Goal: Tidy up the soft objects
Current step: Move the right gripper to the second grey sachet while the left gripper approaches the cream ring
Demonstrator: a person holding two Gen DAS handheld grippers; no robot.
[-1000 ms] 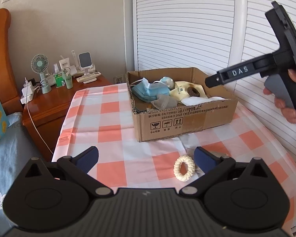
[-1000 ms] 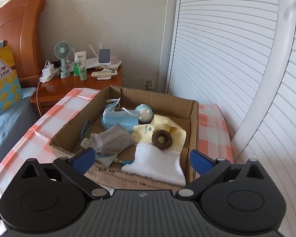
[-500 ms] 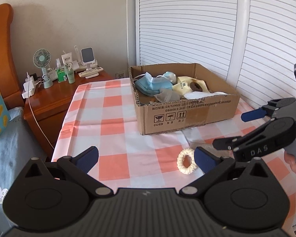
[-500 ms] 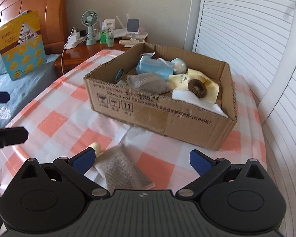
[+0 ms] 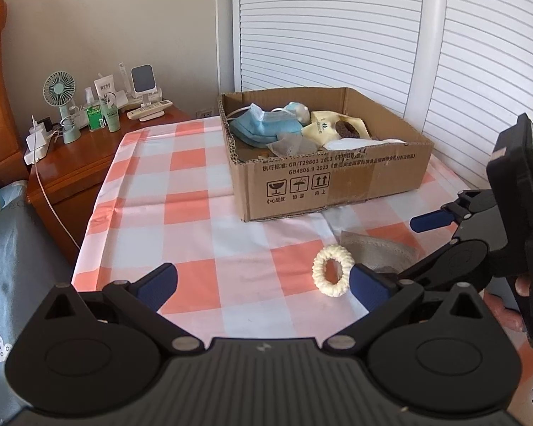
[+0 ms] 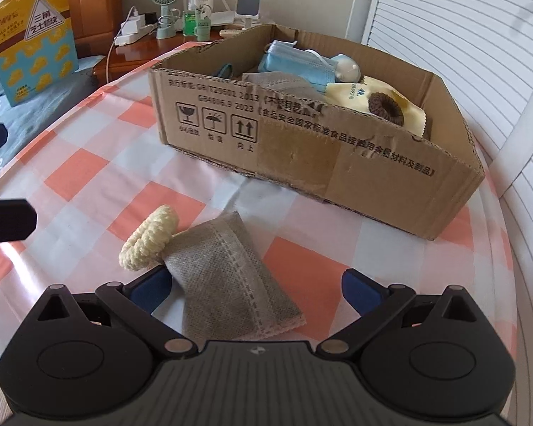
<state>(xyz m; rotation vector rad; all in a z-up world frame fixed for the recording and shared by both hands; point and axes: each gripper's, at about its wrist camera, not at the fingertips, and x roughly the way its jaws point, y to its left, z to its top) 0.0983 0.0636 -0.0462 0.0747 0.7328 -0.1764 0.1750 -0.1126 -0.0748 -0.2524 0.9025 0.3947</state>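
A cream scrunchie [image 5: 332, 275] lies on the checked tablecloth [image 5: 181, 213], touching a grey fabric pouch [image 5: 376, 248]. My left gripper [image 5: 263, 284] hovers open just short of the scrunchie, holding nothing. My right gripper [image 6: 256, 284] is open and low over the table, with the grey pouch [image 6: 231, 269] lying between its fingers and the scrunchie [image 6: 149, 238] by its left finger. Behind stands a cardboard box [image 5: 337, 184] holding blue masks [image 5: 263, 129], a yellow cloth [image 6: 366, 96], a brown scrunchie [image 6: 385, 104] and another grey pouch. My right gripper [image 5: 408, 245] is seen at the right of the left wrist view.
A wooden nightstand [image 5: 81, 163] with a small fan [image 5: 60, 96], bottles and a white cable stands left of the table. A bed with a yellow-blue bag [image 6: 32, 35] is at the far left. White louvred doors [image 5: 337, 35] close off the back and right.
My right gripper has come down from over the box to the table in front of it and now straddles the grey pouch. My left gripper has barely moved.
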